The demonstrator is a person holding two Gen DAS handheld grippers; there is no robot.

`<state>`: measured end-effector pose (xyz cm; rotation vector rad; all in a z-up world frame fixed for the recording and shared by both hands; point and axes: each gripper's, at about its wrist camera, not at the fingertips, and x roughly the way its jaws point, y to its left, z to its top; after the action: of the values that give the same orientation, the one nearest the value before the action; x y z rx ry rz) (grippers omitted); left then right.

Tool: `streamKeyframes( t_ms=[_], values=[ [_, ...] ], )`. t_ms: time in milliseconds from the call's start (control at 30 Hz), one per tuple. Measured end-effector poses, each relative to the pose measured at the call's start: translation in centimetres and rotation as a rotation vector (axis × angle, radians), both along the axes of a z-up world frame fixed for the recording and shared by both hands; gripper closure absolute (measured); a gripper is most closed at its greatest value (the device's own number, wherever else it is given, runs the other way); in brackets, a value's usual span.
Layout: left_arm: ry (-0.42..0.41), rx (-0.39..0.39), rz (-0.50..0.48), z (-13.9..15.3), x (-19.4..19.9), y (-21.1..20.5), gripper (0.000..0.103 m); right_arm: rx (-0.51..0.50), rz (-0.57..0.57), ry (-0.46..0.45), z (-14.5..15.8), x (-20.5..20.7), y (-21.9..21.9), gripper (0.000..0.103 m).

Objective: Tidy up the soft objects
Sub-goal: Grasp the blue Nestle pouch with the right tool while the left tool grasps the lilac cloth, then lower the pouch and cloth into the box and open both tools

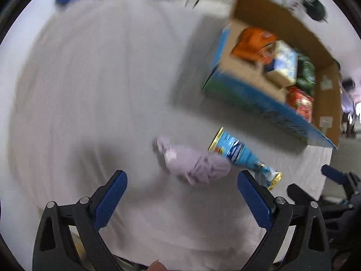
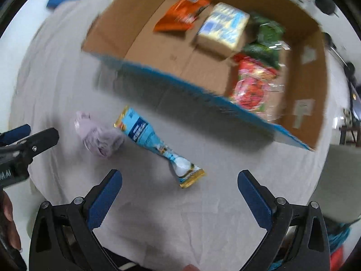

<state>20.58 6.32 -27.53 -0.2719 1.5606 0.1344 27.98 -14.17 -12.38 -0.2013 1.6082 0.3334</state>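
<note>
**Both tools spread, nothing held, two soft items loose on the surface**

My left tool (image 1: pixel 181 185) is spread wide with nothing between its blue pads, hovering over the white-clothed surface (image 1: pixel 90 90). My right tool (image 2: pixel 179 186) is spread the same way, also holding nothing. A crumpled lilac cloth (image 1: pixel 195 163) lies on the surface just ahead of the left tool. A light blue pouch with gold ends (image 2: pixel 158 146) lies flat beside it, touching or nearly touching; motion blur, cannot tell which. Behind both sits an open cardboard box (image 2: pixel 315 79) with blue outer print. Inside it: an orange packet (image 2: pixel 182 14), a pale yellow-blue pack (image 2: pixel 223 26), a green bag (image 2: pixel 266 38) and a red-pink bag (image 2: pixel 252 85).
</note>
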Motion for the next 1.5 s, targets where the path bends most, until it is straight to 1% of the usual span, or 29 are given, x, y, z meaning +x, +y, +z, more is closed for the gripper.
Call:
streamKeyframes(
  t_ms=[33, 133, 167, 200, 233, 267, 300, 367, 467, 567, 600, 633, 667, 700, 733, 767, 800, 833, 867, 900, 933, 967, 1033, 1133, 1167, 1233, 1300, 1433, 1500],
  values=[
    [0.031, -0.007, 0.038, -1.1, -0.3, 0.5, 0.003, -0.008, 0.011, 0.013, -0.7, 0.0, 0.4, 0.0],
    [0.097, -0.071, 0.138, -4.2, -1.1, 1.8, 0.003, -0.018, 0.042, 0.052, -3.1, 0.2, 1.3, 0.0],
    [0.133, -0.125, 0.182, -5.6, -1.3, 2.2, 0.003, -0.031, 0.052, 0.062, -3.9, 0.3, 1.6, 0.0],
    [0.161, -0.152, 0.211, -6.4, -1.4, 2.5, 0.003, -0.043, 0.057, 0.067, -4.6, 0.4, 1.8, 0.0],
    [0.187, -0.198, 0.247, -7.3, -1.5, 2.7, 0.003, -0.05, 0.062, 0.073, -5.1, 0.5, 2.0, 0.0],
    [0.204, -0.257, 0.282, -8.2, -1.6, 2.9, 0.003, -0.052, 0.07, 0.084, -5.8, 0.6, 2.3, 0.0],
    [0.228, -0.294, 0.319, -9.1, -1.8, 3.1, 0.003, -0.058, 0.075, 0.09, -6.2, 0.7, 2.4, 0.0],
    [0.239, -0.364, 0.372, -10.3, -1.8, 3.2, 0.003, -0.068, 0.079, 0.096, -7.0, 0.9, 2.6, 0.001],
    [0.241, -0.404, 0.409, -11.3, -1.4, 2.9, 0.003, -0.067, 0.097, 0.113, -8.2, 1.2, 3.0, 0.006],
    [0.265, -0.406, 0.416, -12.6, -1.1, 2.2, 0.004, -0.067, 0.11, 0.129, -9.1, 1.5, 3.5, 0.009],
    [0.275, -0.404, 0.415, -13.1, -0.6, 2.0, 0.008, -0.064, 0.115, 0.135, -9.4, 1.6, 3.6, 0.011],
    [0.282, -0.403, 0.413, -13.4, -0.5, 1.7, 0.019, -0.069, 0.12, 0.142, -9.8, 1.7, 3.7, 0.017],
    [0.288, -0.402, 0.41, -13.8, -0.5, 1.4, 0.028, -0.075, 0.12, 0.138, -10.0, 1.8, 3.7, 0.022],
    [0.293, -0.39, 0.4, -13.9, -0.6, 0.9, 0.036, -0.074, 0.123, 0.127, -10.1, 1.9, 3.7, 0.035],
    [0.286, -0.37, 0.384, -13.7, -0.6, 0.4, 0.038, -0.076, 0.127, 0.12, -10.1, 2.0, 3.8, 0.042],
    [0.276, -0.352, 0.359, -13.4, -0.3, -0.2, 0.046, -0.075, 0.129, 0.118, -10.1, 2.1, 3.9, 0.046],
    [0.269, -0.335, 0.342, -13.3, -0.4, -0.6, 0.054, -0.072, 0.128, 0.119, -10.1, 2.1, 3.9, 0.06],
    [0.26, -0.325, 0.326, -13.1, -0.4, -1.0, 0.056, -0.069, 0.123, 0.123, -10.1, 2.2, 3.8, 0.069],
    [0.254, -0.32, 0.311, -12.9, -0.5, -1.4, 0.059, -0.079, 0.12, 0.125, -10.0, 2.2, 3.8, 0.072],
    [0.25, -0.314, 0.293, -12.8, -0.7, -2.0, 0.063, -0.087, 0.12, 0.123, -10.1, 2.0, 3.9, 0.078],
    [0.244, -0.3, 0.274, -12.5, -0.9, -2.5, 0.063, -0.097, 0.117, 0.125, -10.0, 1.9, 3.8, 0.082],
    [0.235, -0.273, 0.247, -12.2, -0.9, -2.9, 0.064, -0.101, 0.106, 0.133, -10.0, 1.8, 3.7, 0.084],
    [0.206, -0.196, 0.177, -11.3, -1.0, -3.9, 0.064, -0.101, 0.052, 0.173, -9.9, 1.4, 3.0, 0.088],
    [0.157, -0.073, 0.039, -9.9, -1.1, -6.1, 0.064, -0.056, -0.042, 0.232, -9.5, 0.7, 1.6, 0.089],
    [0.14, -0.028, -0.018, -9.5, -1.4, -7.0, 0.064, -0.02, -0.087, 0.262, -9.5, 0.3, 0.9, 0.09],
    [0.118, 0.027, -0.086, -9.1, -1.7, -8.8, 0.065, 0.01, -0.141, 0.271, -9.2, -0.3, -0.3, 0.09],
    [0.098, 0.082, -0.151, -8.8, -2.4, -10.6, 0.066, 0.021, -0.177, 0.253, -8.8, -1.0, -1.2, 0.09],
    [0.054, 0.112, -0.212, -7.4, -3.7, -13.4, 0.067, 0.08, -0.255, 0.232, -6.8, -2.4, -3.3, 0.091],
    [0.026, 0.104, -0.236, -6.2, -3.9, -14.4, 0.067, 0.121, -0.282, 0.218, -5.2, -3.1, -4.5, 0.091]
  ],
)
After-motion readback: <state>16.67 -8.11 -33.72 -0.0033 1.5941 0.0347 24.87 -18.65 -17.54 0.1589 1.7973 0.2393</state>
